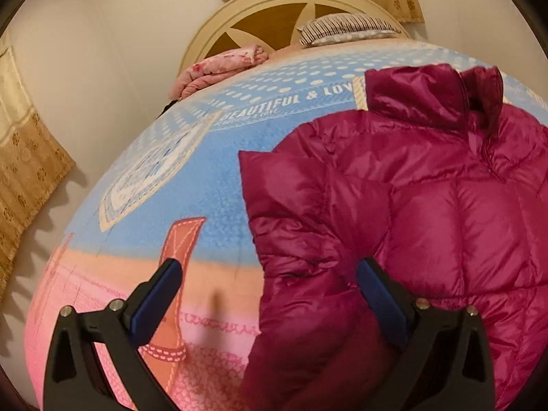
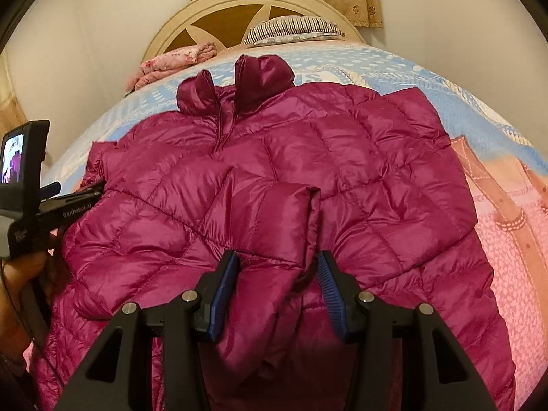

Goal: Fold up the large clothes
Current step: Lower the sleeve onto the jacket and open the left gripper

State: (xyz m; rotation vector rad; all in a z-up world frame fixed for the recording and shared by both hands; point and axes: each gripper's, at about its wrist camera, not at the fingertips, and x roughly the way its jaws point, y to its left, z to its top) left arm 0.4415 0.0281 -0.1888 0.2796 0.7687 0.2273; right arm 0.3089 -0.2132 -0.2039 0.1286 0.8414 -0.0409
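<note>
A magenta quilted puffer jacket (image 2: 342, 171) lies front up on the bed, collar toward the headboard. One sleeve (image 2: 267, 212) is folded across its chest. My right gripper (image 2: 277, 267) is open, its blue pads on either side of that sleeve's cuff end. In the left wrist view the jacket (image 1: 428, 205) fills the right half. My left gripper (image 1: 270, 270) is open wide above the jacket's left edge, holding nothing. The left gripper also shows at the left edge of the right wrist view (image 2: 78, 191), beside the jacket's shoulder.
The bed has a blue and pink printed blanket (image 1: 164, 188). A folded pink floral quilt (image 1: 219, 68) and a striped pillow (image 1: 346, 29) lie by the round cream headboard (image 1: 274, 3). White walls and tan curtains (image 1: 24, 178) surround the bed.
</note>
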